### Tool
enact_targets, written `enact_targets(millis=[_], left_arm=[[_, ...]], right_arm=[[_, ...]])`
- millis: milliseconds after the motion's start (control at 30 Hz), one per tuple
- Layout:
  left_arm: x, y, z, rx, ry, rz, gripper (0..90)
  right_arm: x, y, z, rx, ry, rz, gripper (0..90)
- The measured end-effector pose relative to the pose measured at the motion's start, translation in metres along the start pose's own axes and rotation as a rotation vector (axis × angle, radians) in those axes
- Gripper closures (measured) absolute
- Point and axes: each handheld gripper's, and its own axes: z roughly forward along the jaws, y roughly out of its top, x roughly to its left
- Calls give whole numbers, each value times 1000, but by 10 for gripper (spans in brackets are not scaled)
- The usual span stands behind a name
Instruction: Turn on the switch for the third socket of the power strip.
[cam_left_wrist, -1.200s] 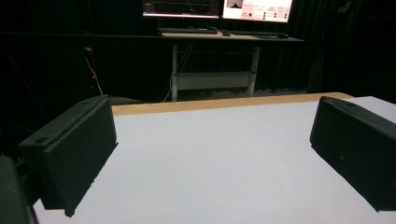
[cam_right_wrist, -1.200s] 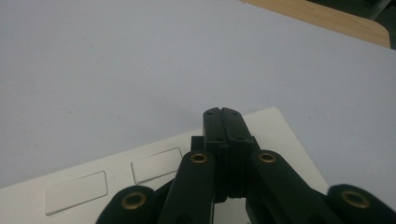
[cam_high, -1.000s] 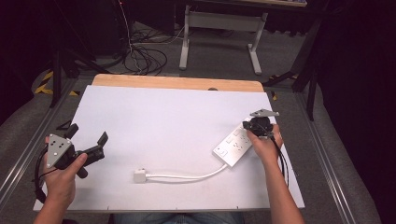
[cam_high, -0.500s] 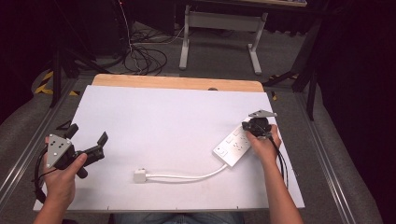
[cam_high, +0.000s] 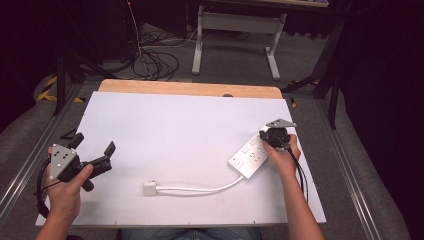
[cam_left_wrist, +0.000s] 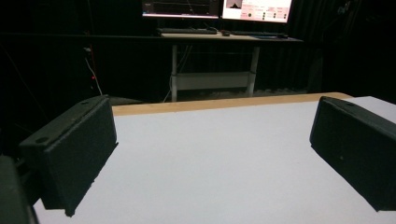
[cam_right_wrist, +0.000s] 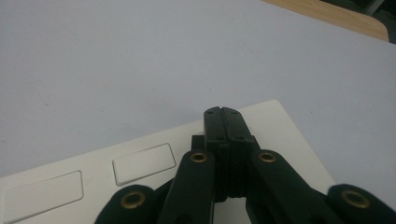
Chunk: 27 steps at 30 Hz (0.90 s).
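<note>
Both right gripper fingers press closed atop the power strip, while the left gripper gapes apart.

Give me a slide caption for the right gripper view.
Right gripper, jaws shut, poised over a white power strip on the white table.

Most of the white table top lies bare ahead of me, so either hand could sweep across its middle and far half freely. On my right, the white power strip lies aslant, and my right gripper, jaws pressed together, sits over its far end. The strip's white cable curves along the near side to a plug, barring a low pass there. My left gripper, jaws wide apart, has bare table ahead.
</note>
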Motion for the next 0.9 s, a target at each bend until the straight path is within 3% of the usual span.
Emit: enact_targets(millis=[100, 233, 367, 900], left_arm=[[0, 0, 0, 0, -1, 2, 12], [0, 0, 0, -2, -1, 2, 12], [0, 0, 0, -1, 0, 0, 12], [0, 0, -1, -2, -3, 0, 13]], right_arm=[[3, -1, 1, -2, 22, -1, 900], [9, 1, 2, 4, 12, -29, 900], [6, 0, 2, -3, 30, -4, 900], [6, 0, 2, -6, 27, -3, 900]])
